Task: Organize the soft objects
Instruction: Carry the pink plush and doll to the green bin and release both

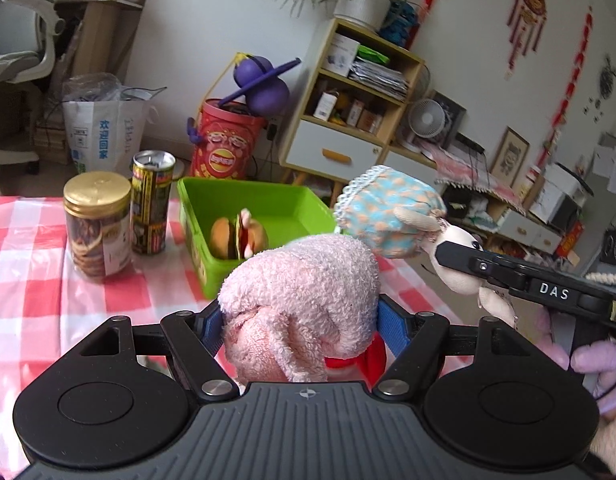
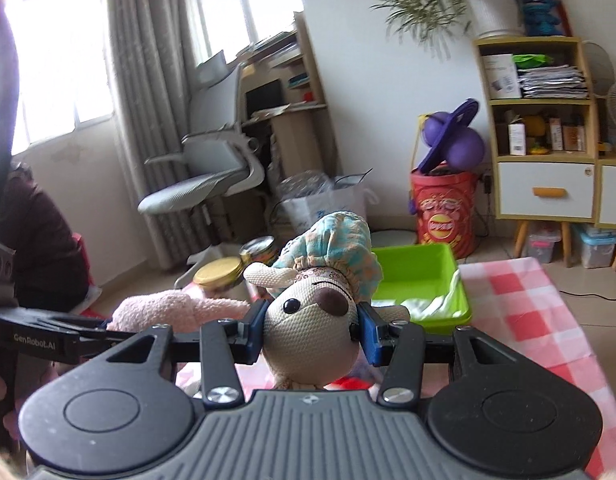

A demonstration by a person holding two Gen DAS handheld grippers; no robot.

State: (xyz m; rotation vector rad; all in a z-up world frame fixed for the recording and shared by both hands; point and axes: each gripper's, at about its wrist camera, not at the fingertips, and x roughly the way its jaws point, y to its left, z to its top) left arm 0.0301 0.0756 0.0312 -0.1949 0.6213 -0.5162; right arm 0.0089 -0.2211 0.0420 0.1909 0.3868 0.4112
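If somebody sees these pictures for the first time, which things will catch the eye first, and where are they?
First come the two toys held up close: a fluffy pink plush toy clamped in the left gripper, and a cream doll with a blue bonnet clamped by its head in the right gripper. Behind them, a bright green bin stands on the red checked tablecloth, with a toy hamburger inside.

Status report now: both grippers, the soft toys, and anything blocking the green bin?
Left gripper shut on pink plush. Right gripper shut on bonnet doll. Green bin ahead holds burger toy. Nothing blocking.
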